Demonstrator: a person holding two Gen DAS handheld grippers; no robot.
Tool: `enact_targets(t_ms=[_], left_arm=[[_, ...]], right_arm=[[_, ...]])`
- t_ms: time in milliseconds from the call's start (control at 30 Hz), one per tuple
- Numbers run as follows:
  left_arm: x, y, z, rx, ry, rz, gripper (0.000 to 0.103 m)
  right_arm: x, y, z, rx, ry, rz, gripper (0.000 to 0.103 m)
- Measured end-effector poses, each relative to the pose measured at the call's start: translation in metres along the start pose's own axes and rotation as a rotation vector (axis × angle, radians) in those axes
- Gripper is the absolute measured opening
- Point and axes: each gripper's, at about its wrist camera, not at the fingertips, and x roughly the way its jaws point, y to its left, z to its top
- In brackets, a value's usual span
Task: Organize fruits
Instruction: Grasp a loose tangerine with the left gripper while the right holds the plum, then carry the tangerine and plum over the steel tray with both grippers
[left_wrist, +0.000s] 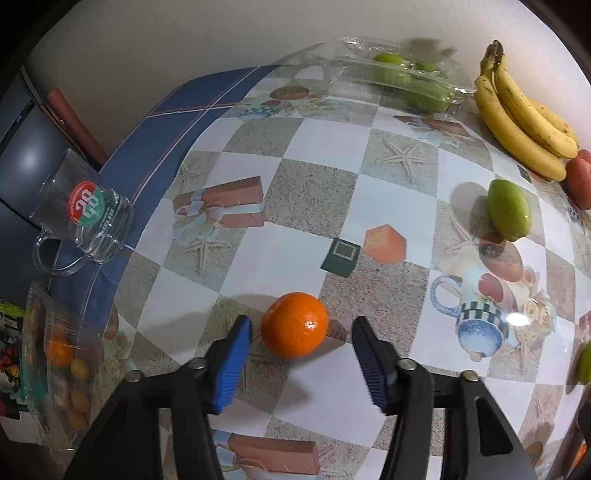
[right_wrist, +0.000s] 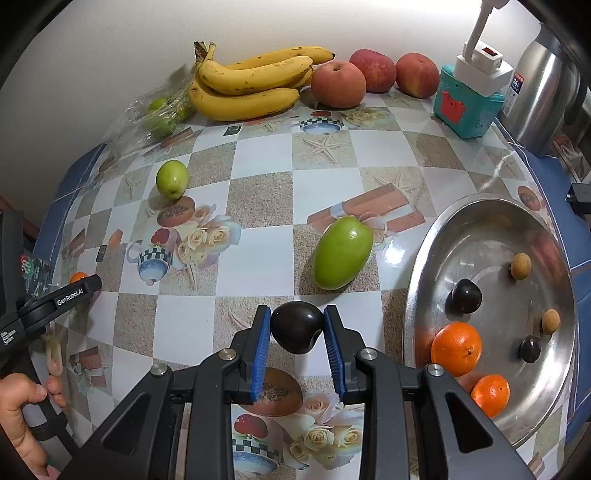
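A checked tablecloth (right_wrist: 321, 192) carries bananas (right_wrist: 251, 85), 3 apples (right_wrist: 338, 85), a steel bowl (right_wrist: 421, 258) and a mug (left_wrist: 88, 218).

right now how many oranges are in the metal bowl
2. One orange sits at the near left inside the metal bowl; a smaller orange lies just below it by the near rim. Nothing seems hidden there. Another lies outside, on the table.
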Motion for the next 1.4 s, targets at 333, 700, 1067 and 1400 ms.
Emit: enact_targets(t_ms=[333,700,1067,1400], left_arm=[[-0.001,0.006,0.001,-0.016,-0.004,-0.002,0.039],[-0.01,0.008,0.001,-0.029,-0.007,-0.042,0.038],[-0.056,-0.003,0.006,-0.037,-0.085,-0.121,0.038],[-0.095,-0.058,-0.007,0.03,-0.129,-0.28,0.038]], right_arm=[[0.001,0.003,-0.001,-0.006,0.004,0.005,0.03],[-0.001,0.002,0.001,-0.002,0.001,0.018,0.03],[-0.014,-0.024,0.006,0.099,-0.016,0.058,0.03],[-0.033,-0.079,0.005,0.253,-0.065,-0.01,0.03]])
